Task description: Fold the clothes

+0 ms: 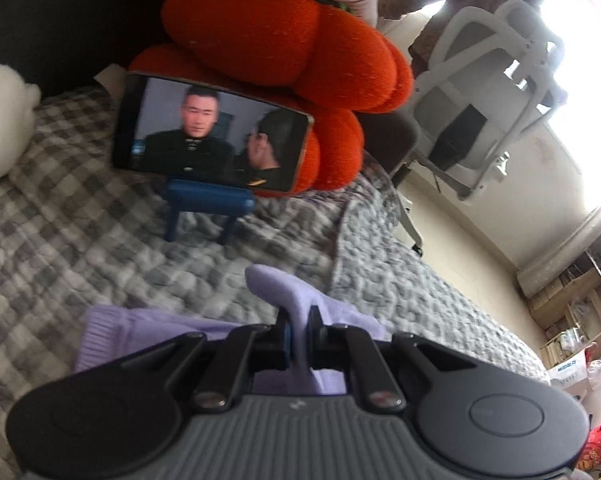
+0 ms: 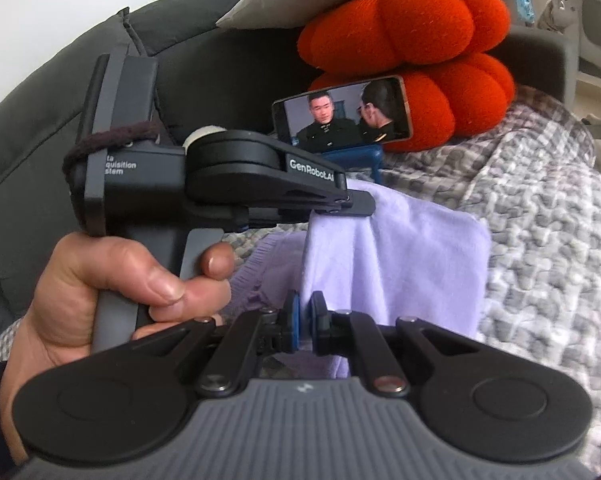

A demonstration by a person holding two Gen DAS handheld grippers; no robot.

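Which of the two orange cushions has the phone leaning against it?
The lower cushion, resting on the checked blanket. The phone leans against its front on a blue stand; the upper cushion sits stacked above, clear of the phone.

the left gripper [image 1: 298,336] has its jaws pinched tight on a fold of a lilac garment [image 1: 276,288], whose ribbed hem lies on the grey checked quilt [image 1: 80,216]. beyond it a phone [image 1: 212,136] playing a video rests on a small blue stand [image 1: 204,200], leaning against stacked orange pumpkin cushions [image 1: 284,40]. a white mesh chair [image 1: 488,92] stands off to the right by the bright window.
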